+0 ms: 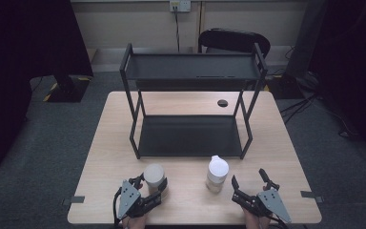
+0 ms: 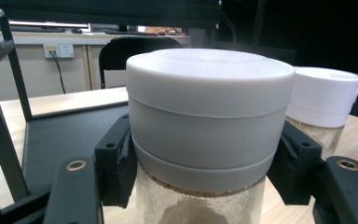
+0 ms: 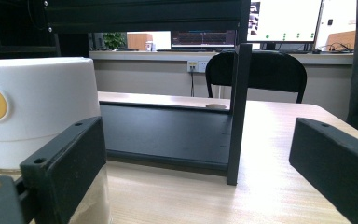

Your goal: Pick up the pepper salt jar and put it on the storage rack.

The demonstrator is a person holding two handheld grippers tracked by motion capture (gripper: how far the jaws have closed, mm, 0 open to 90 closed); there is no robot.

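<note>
Item: grey-lidded jar [image 1: 154, 177], upright on the desk [image 1: 109, 143], long axis vertical, lid up; it stands just in front of the rack [image 1: 190, 136], toward that rack's left front leg. Left gripper [image 1: 148, 187]: jaws clamped on the jar's glass body right below the lid, one pad on each side, likely so the wider lid rim stops the jar slipping down if lifted. Second item: white-capped jar [image 1: 217, 174], also upright, in front of the rack toward its right side, apart from the first. Right gripper [image 1: 250, 180]: jaws apart, holding nothing, beside the white-capped jar and farther from the rack. Rack: two black shelves, both bare, probably the jars' destination.
</note>
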